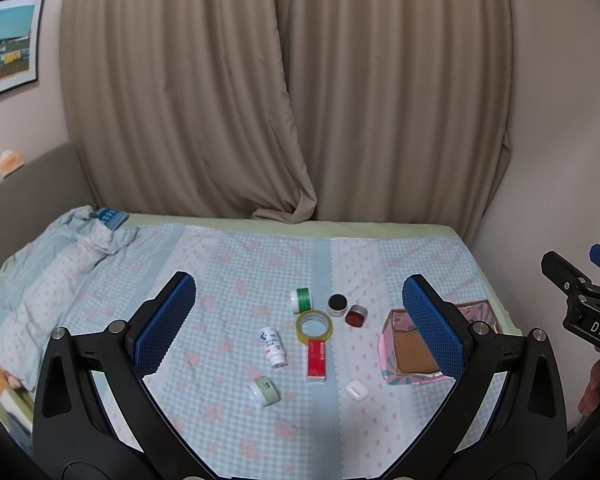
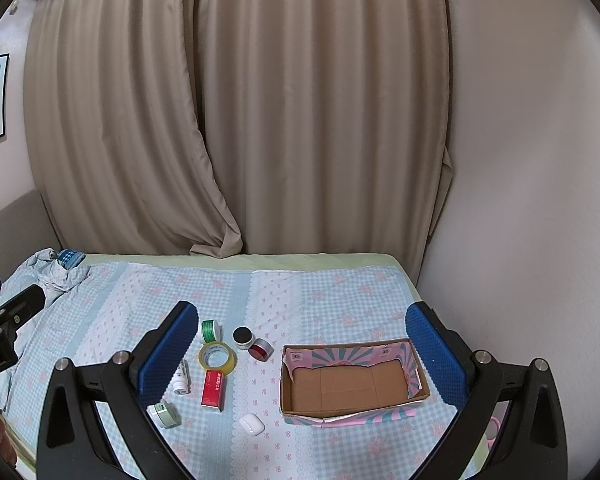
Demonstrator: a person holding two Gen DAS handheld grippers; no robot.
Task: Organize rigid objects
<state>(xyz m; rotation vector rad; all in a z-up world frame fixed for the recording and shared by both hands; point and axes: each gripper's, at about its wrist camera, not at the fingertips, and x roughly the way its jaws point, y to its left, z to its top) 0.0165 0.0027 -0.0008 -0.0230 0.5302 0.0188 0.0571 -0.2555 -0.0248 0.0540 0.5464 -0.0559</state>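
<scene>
Bed [image 2: 340, 292], blue gingham sheet. Ahead of right gripper [image 2: 300, 360]: empty cardboard box [image 2: 352, 384]. Toward its left finger: tape roll [image 2: 217, 358], red box [image 2: 213, 390], three jars, bottle, white earbud case [image 2: 252, 424].

Before me, an empty cardboard box [image 2: 352, 386]; left of it lie a tape roll [image 2: 217, 358], red carton [image 2: 213, 390], jars [image 2: 243, 337] and a white case [image 2: 252, 424].

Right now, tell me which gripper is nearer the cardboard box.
Right. The right gripper hovers open with the cardboard box between its jaws' line of sight; the left gripper is farther left, centred over the tape roll.
</scene>
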